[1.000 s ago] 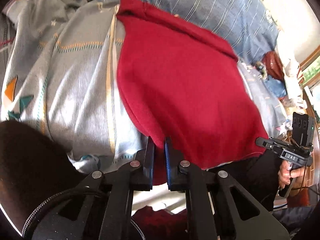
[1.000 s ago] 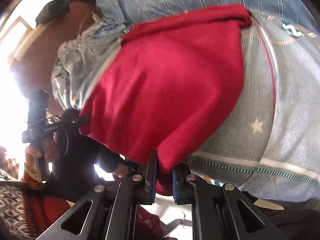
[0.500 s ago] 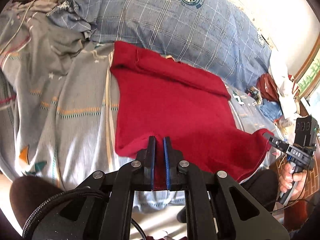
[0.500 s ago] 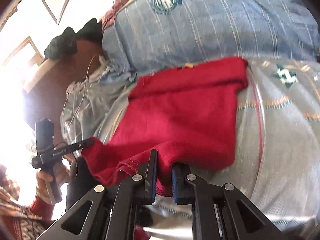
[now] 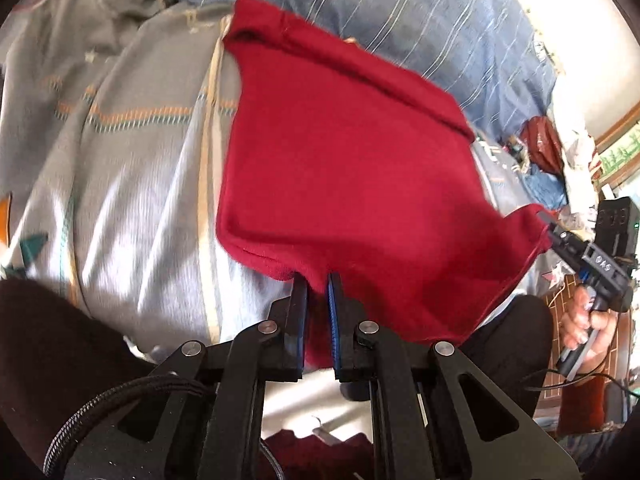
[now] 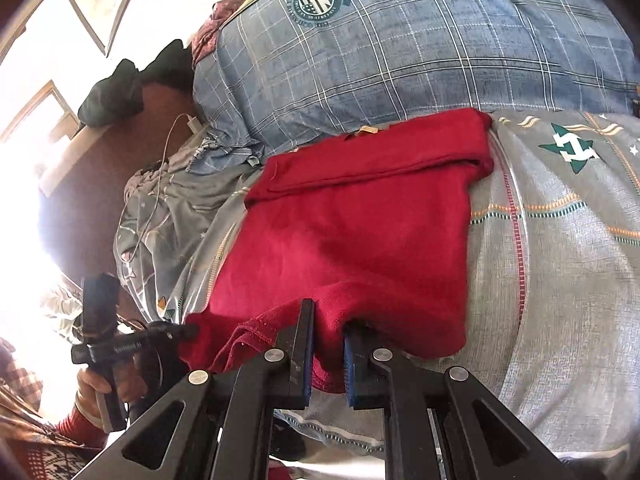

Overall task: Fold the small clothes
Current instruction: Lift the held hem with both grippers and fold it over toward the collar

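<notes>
The red garment (image 6: pixel 352 248) lies spread on the grey bedspread (image 6: pixel 560 264), its near hem lifted: left gripper (image 5: pixel 317 292) and right gripper (image 6: pixel 329 320) each pinch a corner. Bare bedspread flanks both side edges.

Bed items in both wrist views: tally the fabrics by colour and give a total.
Red: 1, the red garment, gripped at its near edge by the left gripper and the right gripper.
Blue plaid: 1, the blue plaid duvet.
Grey patterned: 1, the grey patterned bedsheet.
Total: 3
</notes>
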Demonstrator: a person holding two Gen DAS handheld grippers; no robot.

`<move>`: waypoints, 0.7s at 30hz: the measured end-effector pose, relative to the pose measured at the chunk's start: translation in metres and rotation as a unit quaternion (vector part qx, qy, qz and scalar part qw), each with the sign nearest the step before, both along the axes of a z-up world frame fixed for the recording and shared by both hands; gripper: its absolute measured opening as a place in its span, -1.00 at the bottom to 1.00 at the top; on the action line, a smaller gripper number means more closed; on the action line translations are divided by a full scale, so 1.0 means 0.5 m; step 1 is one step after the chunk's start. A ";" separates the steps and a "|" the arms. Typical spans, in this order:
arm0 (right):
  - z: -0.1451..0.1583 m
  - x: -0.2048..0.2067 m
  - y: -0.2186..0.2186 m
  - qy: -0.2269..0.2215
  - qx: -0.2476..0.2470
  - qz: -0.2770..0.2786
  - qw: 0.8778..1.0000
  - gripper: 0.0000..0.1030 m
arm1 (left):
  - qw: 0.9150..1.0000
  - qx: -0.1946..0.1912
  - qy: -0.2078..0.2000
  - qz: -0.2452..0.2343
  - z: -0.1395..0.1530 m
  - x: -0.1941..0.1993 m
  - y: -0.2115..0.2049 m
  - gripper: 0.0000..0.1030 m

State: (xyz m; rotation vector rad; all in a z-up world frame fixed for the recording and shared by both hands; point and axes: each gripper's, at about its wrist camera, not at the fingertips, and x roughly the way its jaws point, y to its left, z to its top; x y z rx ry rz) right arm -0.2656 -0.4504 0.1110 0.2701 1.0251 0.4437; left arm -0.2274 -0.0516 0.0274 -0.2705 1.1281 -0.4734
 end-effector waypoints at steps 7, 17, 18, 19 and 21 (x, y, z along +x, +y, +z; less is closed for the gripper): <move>0.002 -0.002 0.001 0.000 -0.001 0.001 1.000 -0.79 | 0.999 -0.012 0.030 0.011 -0.029 -0.015 -0.005 -0.53; -0.003 -0.003 -0.001 0.005 0.002 -0.004 1.000 -0.79 | 0.998 -0.065 -0.001 0.019 -0.022 -0.020 -0.014 0.00; -0.004 -0.004 -0.003 0.006 0.004 -0.005 1.000 -0.79 | 0.998 -0.060 -0.005 0.024 -0.027 -0.019 -0.015 0.15; -0.005 -0.003 -0.005 0.006 0.006 -0.006 1.000 -0.79 | 0.998 -0.058 0.003 0.033 -0.036 -0.015 -0.011 0.15; -0.007 -0.003 -0.009 0.008 0.008 -0.008 1.000 -0.79 | 0.996 -0.077 0.010 0.042 -0.043 -0.010 -0.005 0.15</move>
